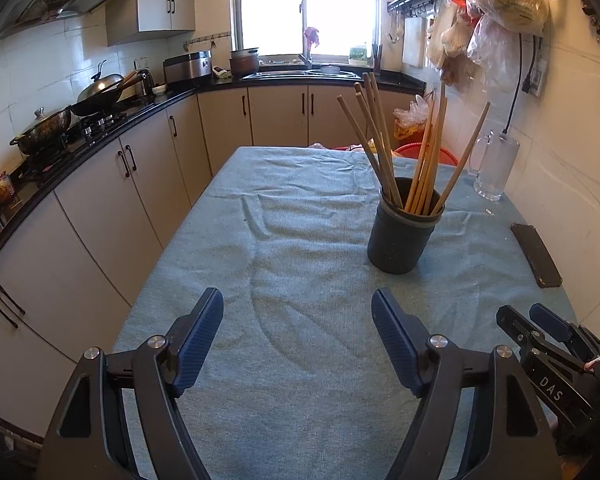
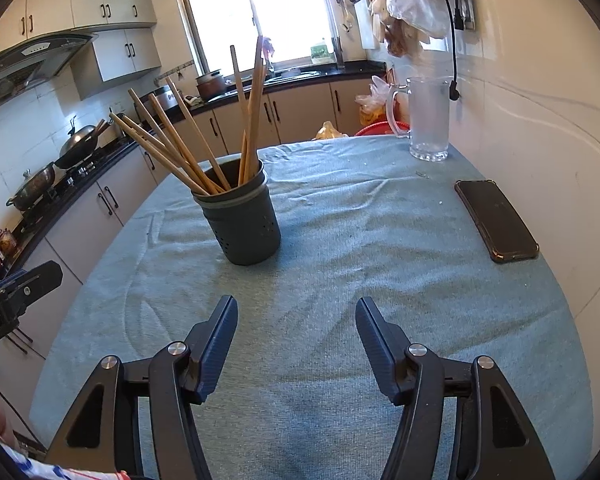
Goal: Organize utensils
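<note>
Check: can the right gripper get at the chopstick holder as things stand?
Probably yes. The right gripper is open and empty, and only bare blue cloth lies between it and the chopstick holder; the phone sits off to the side.

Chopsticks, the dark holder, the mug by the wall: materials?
Chopsticks: wood or bamboo by the look, matte tan, square-cut ends. Holder: likely plastic, matte dark grey, small drain holes in its wall. Mug: glass, see-through with a thick clear base and handle, walls cloudy.
</note>
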